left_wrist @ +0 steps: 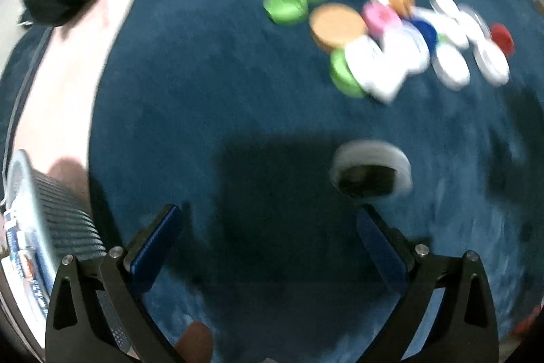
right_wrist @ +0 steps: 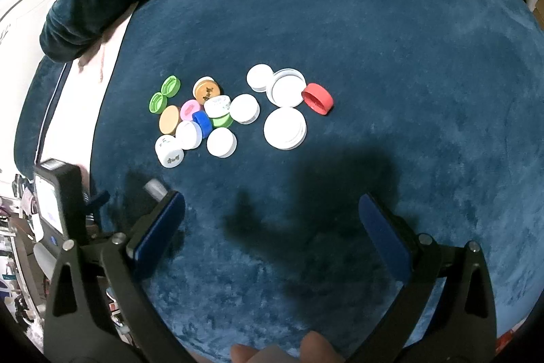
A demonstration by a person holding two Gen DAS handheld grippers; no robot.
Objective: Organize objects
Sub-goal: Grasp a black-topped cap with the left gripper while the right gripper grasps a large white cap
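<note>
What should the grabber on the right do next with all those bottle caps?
Probably reach forward toward the red cap. The right gripper is open and empty, well short of the pile on the blue blanket, and the red cap lies on its side at the near right edge, apart from the crowded caps, so it looks easiest to grab first.

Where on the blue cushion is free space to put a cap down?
Free: the wide blue cushion behind and right of the red cap, and the shadowed strip before the right gripper. Crowded: the cluster from the green caps to the large white lid.
</note>
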